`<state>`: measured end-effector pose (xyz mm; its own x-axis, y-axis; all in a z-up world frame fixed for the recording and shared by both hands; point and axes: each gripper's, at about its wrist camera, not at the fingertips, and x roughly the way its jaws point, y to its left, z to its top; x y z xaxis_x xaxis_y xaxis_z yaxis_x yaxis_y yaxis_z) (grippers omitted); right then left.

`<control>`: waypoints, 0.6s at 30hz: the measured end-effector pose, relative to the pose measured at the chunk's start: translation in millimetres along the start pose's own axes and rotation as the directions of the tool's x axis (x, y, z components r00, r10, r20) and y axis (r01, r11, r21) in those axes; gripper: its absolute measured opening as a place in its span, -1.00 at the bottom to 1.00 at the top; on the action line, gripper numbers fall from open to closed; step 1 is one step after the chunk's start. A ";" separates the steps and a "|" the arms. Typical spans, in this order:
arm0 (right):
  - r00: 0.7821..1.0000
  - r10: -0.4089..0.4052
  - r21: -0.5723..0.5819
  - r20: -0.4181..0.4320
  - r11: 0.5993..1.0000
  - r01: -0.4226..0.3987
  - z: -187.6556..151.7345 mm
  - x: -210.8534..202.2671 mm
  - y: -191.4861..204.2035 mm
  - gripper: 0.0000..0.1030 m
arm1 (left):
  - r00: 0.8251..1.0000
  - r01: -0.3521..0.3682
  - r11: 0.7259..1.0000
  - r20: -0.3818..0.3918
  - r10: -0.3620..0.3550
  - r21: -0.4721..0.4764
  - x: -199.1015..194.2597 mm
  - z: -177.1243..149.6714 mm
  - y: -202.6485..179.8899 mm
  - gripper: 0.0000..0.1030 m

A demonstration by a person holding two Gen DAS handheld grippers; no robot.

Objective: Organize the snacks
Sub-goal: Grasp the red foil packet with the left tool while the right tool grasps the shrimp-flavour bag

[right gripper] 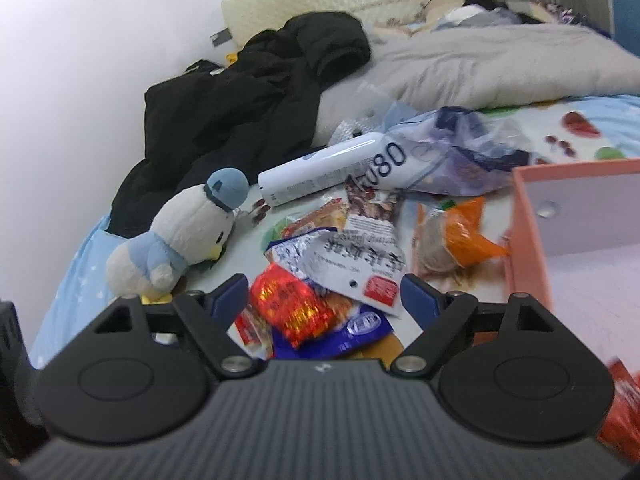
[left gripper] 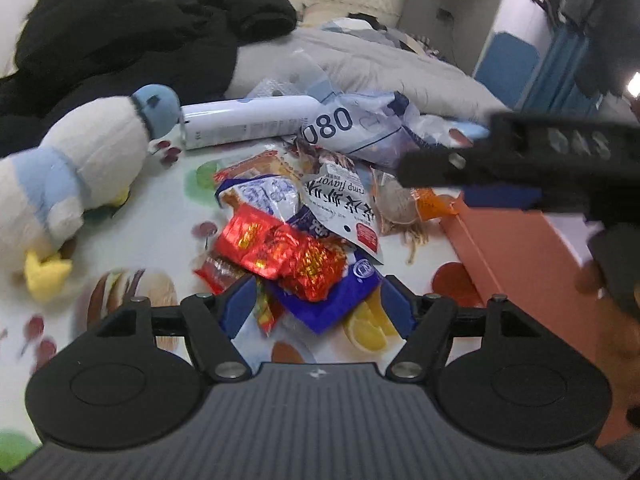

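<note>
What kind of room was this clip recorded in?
Most likely a bedroom, with the snacks spread on a bed. A rumpled grey duvet lies across the far side, a plush penguin sits on the fruit-print sheet, and a black coat is heaped against the wall.

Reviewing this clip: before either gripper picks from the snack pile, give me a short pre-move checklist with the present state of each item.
1. Left gripper open, nothing between its fingers: ok.
2. Right gripper open, nothing gripped: ok.
3. Red foil packets on top of the pile, reachable: ok.
4. Orange box beside the pile, open side up: ok.
5. Box has free room: cannot tell, only part of the inside shows.
6. Plush penguin and white can lie apart from the red packets: ok.
</note>
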<state>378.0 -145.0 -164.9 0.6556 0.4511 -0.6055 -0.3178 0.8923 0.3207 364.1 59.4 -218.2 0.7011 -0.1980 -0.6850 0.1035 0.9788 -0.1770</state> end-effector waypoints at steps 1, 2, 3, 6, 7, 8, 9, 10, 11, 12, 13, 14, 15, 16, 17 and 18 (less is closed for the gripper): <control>1.000 0.004 -0.001 -0.009 1.000 -0.004 4.4 7.9 -0.6 0.63 | 1.000 -0.002 1.000 -0.018 0.002 0.010 8.5 2.5 0.6 0.41; 1.000 -0.003 -0.001 -0.022 1.000 0.003 8.8 16.5 -2.6 0.63 | 0.999 -0.003 1.000 -0.037 0.003 0.020 17.2 4.8 1.3 0.35; 0.999 -0.015 0.003 -0.043 1.000 0.015 13.6 26.3 -5.4 0.63 | 0.999 -0.003 1.000 -0.053 0.005 0.031 23.0 6.2 0.9 0.28; 0.996 -0.031 0.022 -0.089 0.999 0.033 25.0 50.0 -15.0 0.62 | 0.994 0.004 0.998 -0.111 0.003 0.060 40.1 11.5 0.7 0.11; 0.995 -0.054 0.001 -0.087 0.999 0.054 28.8 57.0 -15.5 0.62 | 0.992 -0.003 0.998 -0.126 0.012 0.070 45.1 12.8 0.4 0.10; 0.995 -0.068 -0.024 -0.079 0.998 0.066 31.5 63.1 -15.5 0.61 | 0.990 -0.014 0.996 -0.137 0.026 0.091 49.2 14.5 -1.4 0.09; 0.994 -0.075 -0.036 -0.079 0.997 0.072 34.7 71.0 -16.8 0.58 | 0.990 -0.017 0.993 -0.138 0.033 0.114 50.1 15.5 -3.6 0.08; 0.993 -0.070 -0.030 -0.090 0.997 0.067 36.9 79.0 -19.7 0.55 | 0.990 -0.016 0.990 -0.137 0.035 0.137 52.3 17.6 -6.1 0.08; 0.993 -0.063 -0.018 -0.104 0.998 0.062 39.1 87.5 -23.3 0.49 | 0.990 -0.014 0.988 -0.136 0.035 0.153 53.3 19.3 -8.1 0.08; 0.992 -0.059 -0.012 -0.116 0.998 0.058 41.4 95.4 -26.8 0.48 | 0.990 -0.005 0.986 -0.136 0.029 0.169 54.8 21.0 -10.1 0.08; 0.990 -0.055 -0.013 -0.130 0.998 0.054 42.8 103.9 -28.5 0.48 | 0.990 0.004 0.983 -0.138 0.022 0.182 56.4 22.3 -11.7 0.08; 0.989 -0.053 -0.017 -0.138 0.999 0.051 44.5 110.7 -29.0 0.48 | 0.989 0.012 0.980 -0.146 0.018 0.198 59.4 23.1 -13.2 0.08; 0.988 -0.052 -0.019 -0.147 0.999 0.049 46.3 118.2 -29.0 0.47 | 0.988 0.010 0.976 -0.153 0.023 0.216 61.9 23.5 -15.0 0.08; 0.986 -0.055 -0.019 -0.155 0.998 0.052 48.1 125.4 -29.5 0.47 | 0.988 0.005 0.970 -0.154 0.034 0.243 65.1 23.5 -17.3 0.08; 0.985 -0.058 -0.021 -0.160 0.998 0.055 49.7 131.1 -29.7 0.47 | 0.987 0.000 0.964 -0.154 0.042 0.268 68.4 22.9 -19.2 0.08; 0.984 -0.061 -0.024 -0.165 0.998 0.058 51.1 136.1 -29.7 0.47 | 0.986 -0.003 0.960 -0.160 0.049 0.279 72.1 22.0 -20.0 0.08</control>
<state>511.7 -111.1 -219.6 0.5521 0.3924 -0.7357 -0.2959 0.9171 0.2672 428.1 26.7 -248.5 0.5830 -0.1556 -0.7974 0.2943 0.9553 0.0288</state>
